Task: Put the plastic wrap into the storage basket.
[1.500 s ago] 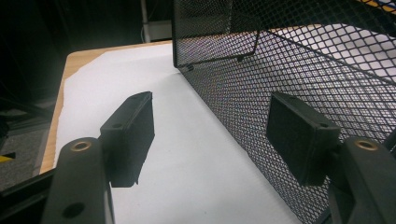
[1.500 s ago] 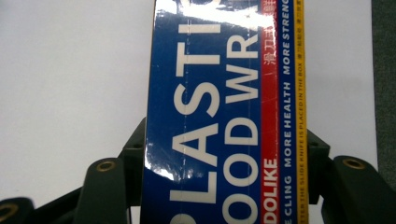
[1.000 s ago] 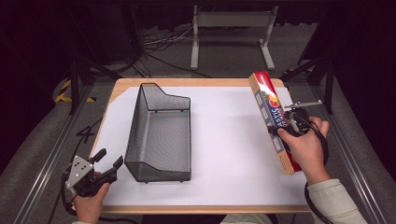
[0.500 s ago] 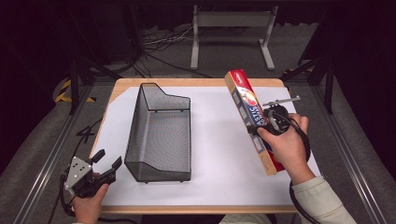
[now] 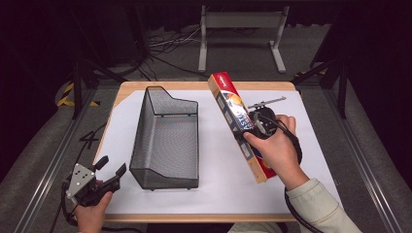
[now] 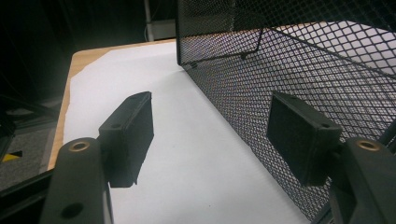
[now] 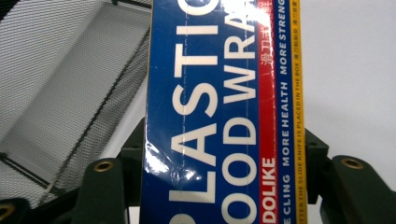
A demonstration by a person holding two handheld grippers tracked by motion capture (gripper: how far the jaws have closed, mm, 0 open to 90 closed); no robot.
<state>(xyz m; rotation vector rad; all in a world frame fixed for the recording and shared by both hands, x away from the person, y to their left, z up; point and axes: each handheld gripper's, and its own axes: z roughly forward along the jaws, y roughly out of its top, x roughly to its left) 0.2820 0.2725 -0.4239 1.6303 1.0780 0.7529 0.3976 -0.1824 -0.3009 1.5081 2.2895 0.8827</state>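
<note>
Carrying the plastic wrap box toward the mesh basket.

The right gripper point(image 5: 248, 132) has its 2 fingers point(image 7: 105, 184) clamped across the middle of the plastic wrap box point(image 5: 239, 124), held above the desk point(image 5: 272, 86) just right of the mesh basket point(image 5: 166, 141). The left gripper point(image 5: 109, 171) rests at the basket's near left corner, fingers apart and holding nothing. Next, I judge, the box must line up with the basket's length and come down inside.
</note>
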